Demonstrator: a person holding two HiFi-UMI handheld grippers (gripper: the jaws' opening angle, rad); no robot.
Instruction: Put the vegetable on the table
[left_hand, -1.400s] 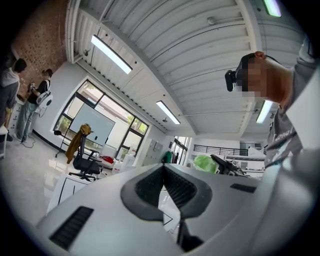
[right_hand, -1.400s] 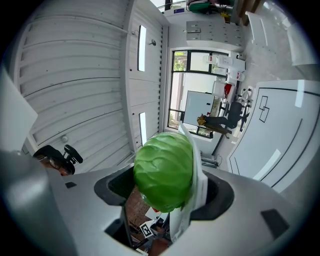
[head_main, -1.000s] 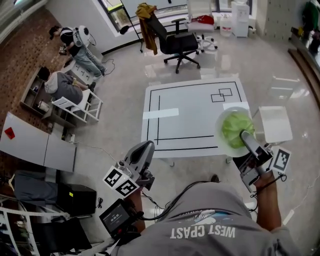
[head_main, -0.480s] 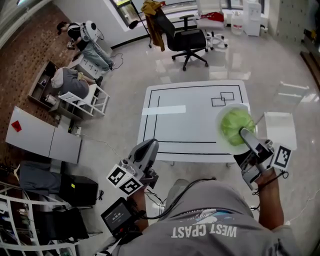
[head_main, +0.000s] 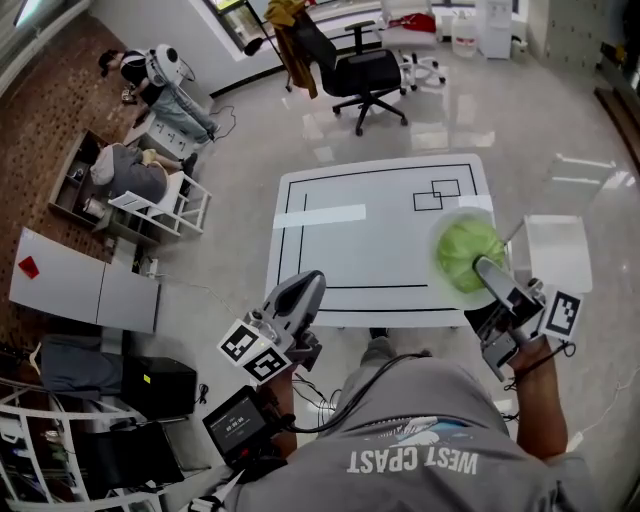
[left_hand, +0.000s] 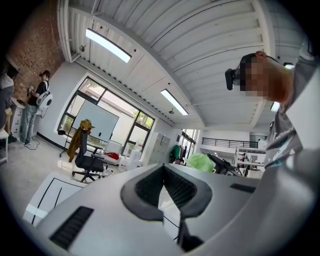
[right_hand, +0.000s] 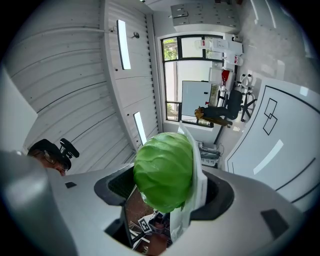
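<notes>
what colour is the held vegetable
The cabbage is bright green; best in the right gripper view.

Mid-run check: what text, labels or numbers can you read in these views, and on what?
"WEST COAST": on the person's grey T-shirt, head view.
Two marker cubes: square patterns only, no words.
Small screen below the left-hand cube: too small to read.
Cabbage in the right gripper: no label visible.

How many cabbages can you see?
1. The green cabbage is clamped in the right gripper, above the white table's right edge. No other shows.
</notes>
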